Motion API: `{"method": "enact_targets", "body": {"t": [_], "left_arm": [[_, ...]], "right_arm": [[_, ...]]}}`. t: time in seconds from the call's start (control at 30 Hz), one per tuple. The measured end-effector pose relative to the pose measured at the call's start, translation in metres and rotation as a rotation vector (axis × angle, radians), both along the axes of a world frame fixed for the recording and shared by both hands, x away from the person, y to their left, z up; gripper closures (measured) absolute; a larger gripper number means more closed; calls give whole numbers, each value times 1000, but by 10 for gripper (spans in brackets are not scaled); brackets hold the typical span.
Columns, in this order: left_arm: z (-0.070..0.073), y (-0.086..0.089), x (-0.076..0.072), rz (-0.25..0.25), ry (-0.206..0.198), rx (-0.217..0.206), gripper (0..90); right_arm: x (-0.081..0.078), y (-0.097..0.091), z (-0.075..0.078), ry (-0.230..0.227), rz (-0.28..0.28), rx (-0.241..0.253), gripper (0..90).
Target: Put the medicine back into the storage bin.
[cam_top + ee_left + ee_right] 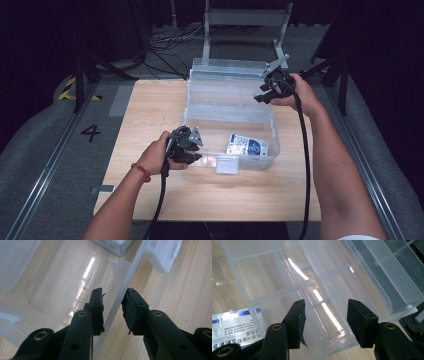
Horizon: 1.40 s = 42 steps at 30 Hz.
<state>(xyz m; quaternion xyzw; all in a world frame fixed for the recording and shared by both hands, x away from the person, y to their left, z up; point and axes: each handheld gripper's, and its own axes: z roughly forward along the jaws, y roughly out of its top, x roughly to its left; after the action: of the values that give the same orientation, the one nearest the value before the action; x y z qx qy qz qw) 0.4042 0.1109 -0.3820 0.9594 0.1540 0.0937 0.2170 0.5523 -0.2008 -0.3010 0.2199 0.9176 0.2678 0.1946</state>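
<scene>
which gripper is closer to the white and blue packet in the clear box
Left. The left gripper straddles the box's front wall a short way beside the packet. The right gripper is at the open lid, across the box.

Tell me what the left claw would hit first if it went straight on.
Probably the box's clear front wall: it already runs up between the left claw's open jaws, so their throat would meet its rim. Depth is hard to judge.
</scene>
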Motion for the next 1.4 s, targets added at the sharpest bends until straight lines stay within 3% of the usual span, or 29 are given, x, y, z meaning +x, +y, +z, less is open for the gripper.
{"method": "enact_targets", "body": {"t": [0.07, 0.1, 0.13, 0.27, 0.37, 0.53, 0.63, 0.87, 0.9, 1.13, 1.23, 1.27, 1.4], "left_arm": [[-1, -2, 2, -20, 10, 24, 704], [-1, -2, 2, -20, 13, 38, 714], [-1, -3, 3, -37, 9, 55, 714], [-2, -6, 7, -63, 30, 98, 754], [-3, -7, 9, -78, 37, 100, 762], [-3, -7, 12, -92, 56, 104, 771], [-3, -8, 13, -86, 76, 110, 776], [-7, -7, 12, -99, 51, 84, 769], [-7, -7, 11, -106, 35, 92, 769], [-9, -13, 10, -100, 24, 126, 752], [-13, -16, 10, -86, 42, 146, 750], [-13, -17, 10, -103, 36, 157, 750], [-14, -16, 9, -94, 27, 151, 747]], "right_arm": [[0, 2, 1, -3, 16, 4, 543], [1, 5, 1, -13, 18, -27, 572], [1, 5, 1, -13, 18, -27, 572], [2, 5, 10, -61, 19, 7, 572], [7, 8, 9, -45, 6, -28, 562], [16, 18, -1, 15, 51, -126, 575], [21, 21, -3, 18, 49, -143, 655], [26, 30, -9, 5, 41, -212, 733], [26, 31, -9, 2, 38, -218, 734], [23, 39, -9, -18, 44, -264, 755], [22, 40, -10, -26, 36, -264, 750], [22, 40, -11, -28, 33, -262, 749], [23, 39, -12, -20, 17, -237, 743]]}}
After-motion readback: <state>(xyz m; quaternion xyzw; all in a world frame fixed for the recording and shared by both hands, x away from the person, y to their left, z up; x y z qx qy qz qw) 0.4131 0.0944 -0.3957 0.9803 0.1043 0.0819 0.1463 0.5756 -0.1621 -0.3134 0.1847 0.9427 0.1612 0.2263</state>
